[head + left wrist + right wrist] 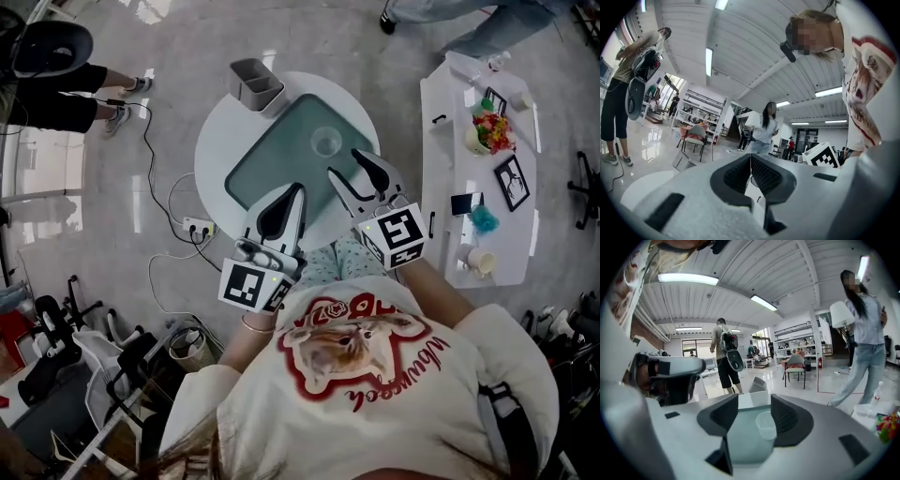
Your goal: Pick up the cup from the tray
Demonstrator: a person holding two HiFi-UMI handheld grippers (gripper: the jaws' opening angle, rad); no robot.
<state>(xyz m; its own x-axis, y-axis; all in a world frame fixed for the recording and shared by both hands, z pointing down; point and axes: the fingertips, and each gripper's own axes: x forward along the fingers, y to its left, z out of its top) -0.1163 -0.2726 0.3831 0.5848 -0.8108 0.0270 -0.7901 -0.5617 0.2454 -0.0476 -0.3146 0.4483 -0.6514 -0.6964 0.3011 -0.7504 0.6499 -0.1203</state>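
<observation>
We see a round white surface (214, 141) carrying a teal tray (272, 159); the clear cup (326, 141) stands upright on the tray's far half, with a grey bin (256, 82) beyond it at the surface's edge. The right claw (345, 165) hangs over the tray just short of the cup, its jaws spread; in the right gripper view the cup (766, 424) shows in the gap between them, nearer the right-hand pad, and seems to be free of both pads, though how high the claw sits above the tray (740, 437) is hard to judge. The left claw (300, 187) is over the tray's near edge, well apart from the cup; its jaws are pressed together with nothing between them (751, 161).
</observation>
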